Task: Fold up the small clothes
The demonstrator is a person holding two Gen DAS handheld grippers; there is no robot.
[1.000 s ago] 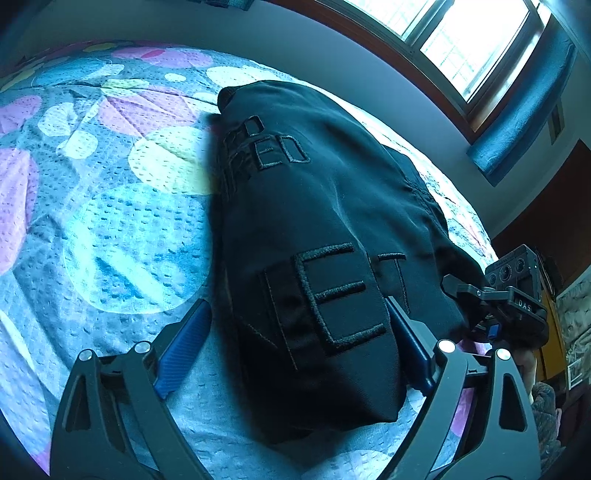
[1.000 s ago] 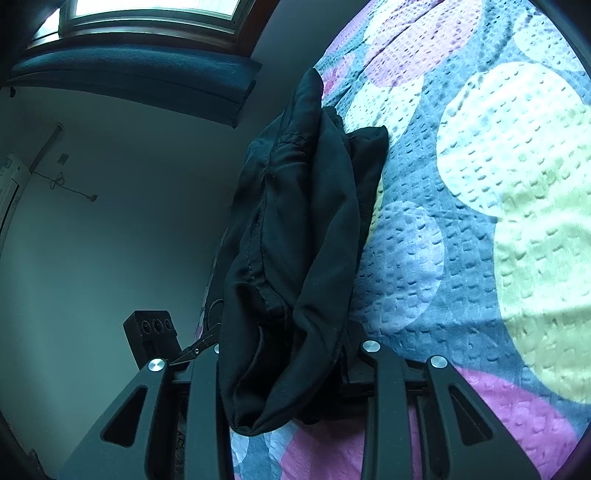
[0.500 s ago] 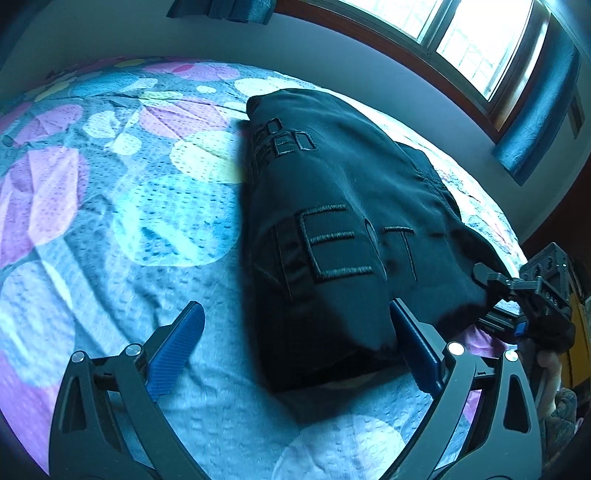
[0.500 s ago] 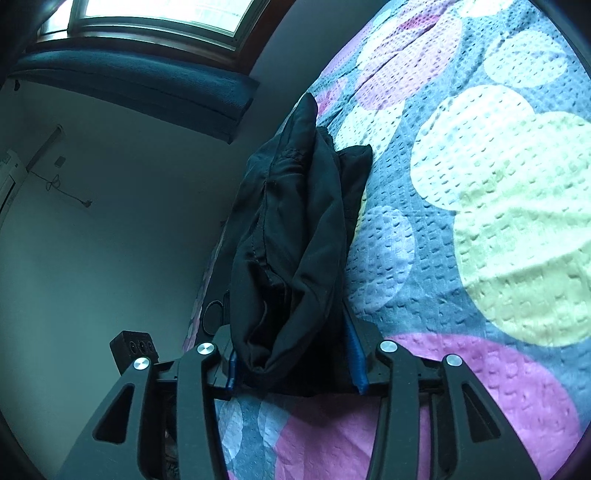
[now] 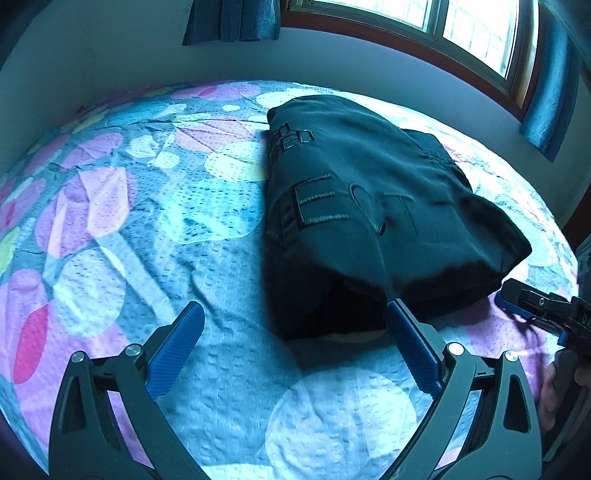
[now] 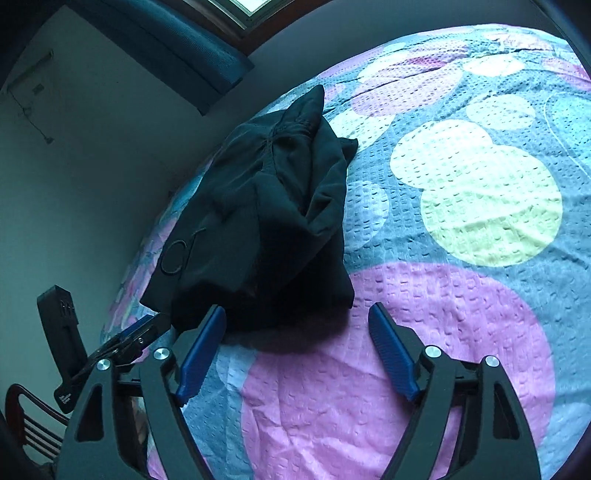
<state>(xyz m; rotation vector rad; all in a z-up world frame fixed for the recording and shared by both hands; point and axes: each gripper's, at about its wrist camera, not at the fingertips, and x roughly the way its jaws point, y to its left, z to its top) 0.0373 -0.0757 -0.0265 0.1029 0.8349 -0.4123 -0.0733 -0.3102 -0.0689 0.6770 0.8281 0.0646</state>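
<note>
1 folded black garment [image 5: 369, 206] on dotted bedspread [image 5: 147, 221], window [image 5: 461, 26] behind

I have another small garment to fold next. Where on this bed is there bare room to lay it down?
The widest free patch is the circle-patterned bedspread beside the folded black garment, on its side away from the window. The strip between garment and open left gripper is also bare. It is crowded toward the open right gripper, which has just been opening, with nothing between its jaws.
</note>
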